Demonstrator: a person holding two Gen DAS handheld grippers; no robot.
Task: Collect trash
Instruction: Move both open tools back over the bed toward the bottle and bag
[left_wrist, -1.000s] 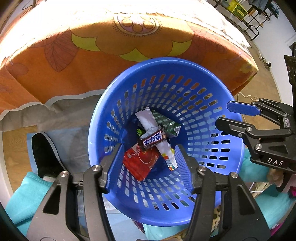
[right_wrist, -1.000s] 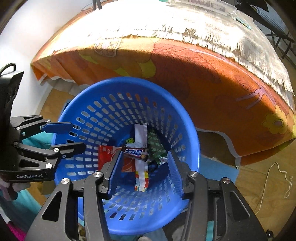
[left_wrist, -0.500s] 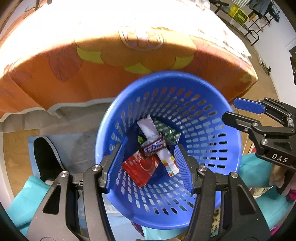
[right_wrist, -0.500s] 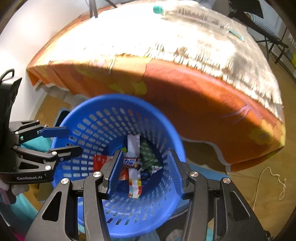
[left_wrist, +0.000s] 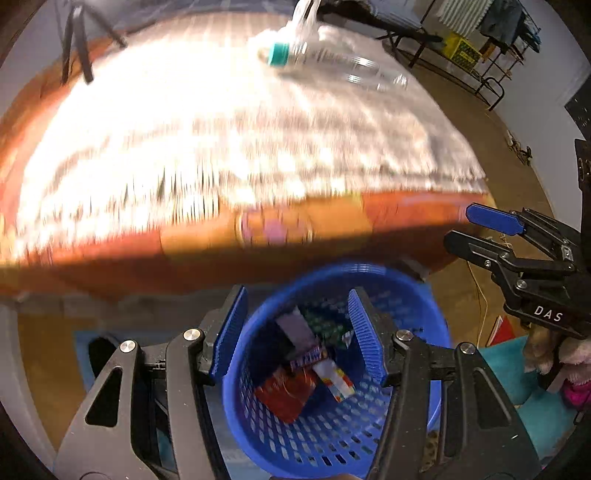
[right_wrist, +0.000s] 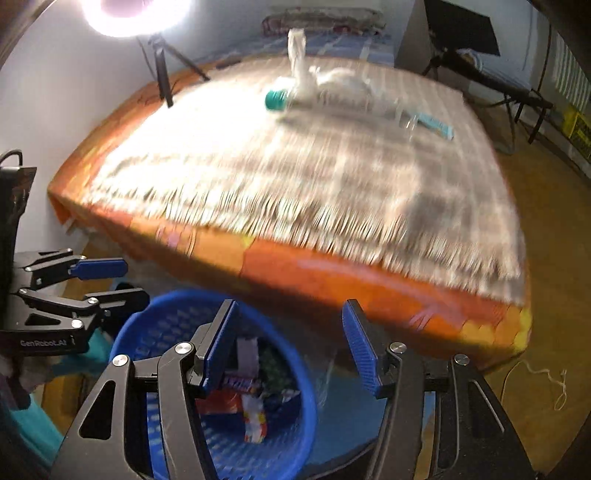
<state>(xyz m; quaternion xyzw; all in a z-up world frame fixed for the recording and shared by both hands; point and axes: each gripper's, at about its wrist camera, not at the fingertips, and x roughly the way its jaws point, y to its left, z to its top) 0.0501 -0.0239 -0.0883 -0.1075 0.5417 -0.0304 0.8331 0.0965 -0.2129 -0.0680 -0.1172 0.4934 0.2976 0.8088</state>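
Note:
A blue perforated basket (left_wrist: 417, 317) stands on the floor in front of the table and holds several wrappers (left_wrist: 284, 391). It also shows in the right wrist view (right_wrist: 159, 325). My left gripper (left_wrist: 299, 332) is open and empty above the basket. My right gripper (right_wrist: 291, 343) is open and empty above the basket's right rim. On the table lie a clear plastic bottle with a teal cap (left_wrist: 332, 62), also in the right wrist view (right_wrist: 280, 99), a crumpled white tissue (right_wrist: 306, 81) and a light-blue strip (right_wrist: 436, 125).
The table carries an orange flowered cloth (right_wrist: 332, 273) under a fringed white mat (right_wrist: 295, 166). A tripod (right_wrist: 162, 74) and a bright lamp stand at the back left. A white cord (right_wrist: 543, 376) lies on the wooden floor at right. Teal fabric (left_wrist: 517, 369) lies beside the basket.
Both grippers have risen and tilted up away from the basket. The tabletop with the bottle and tissue has come into view. The frames are motion-blurred. Both grippers stay open.

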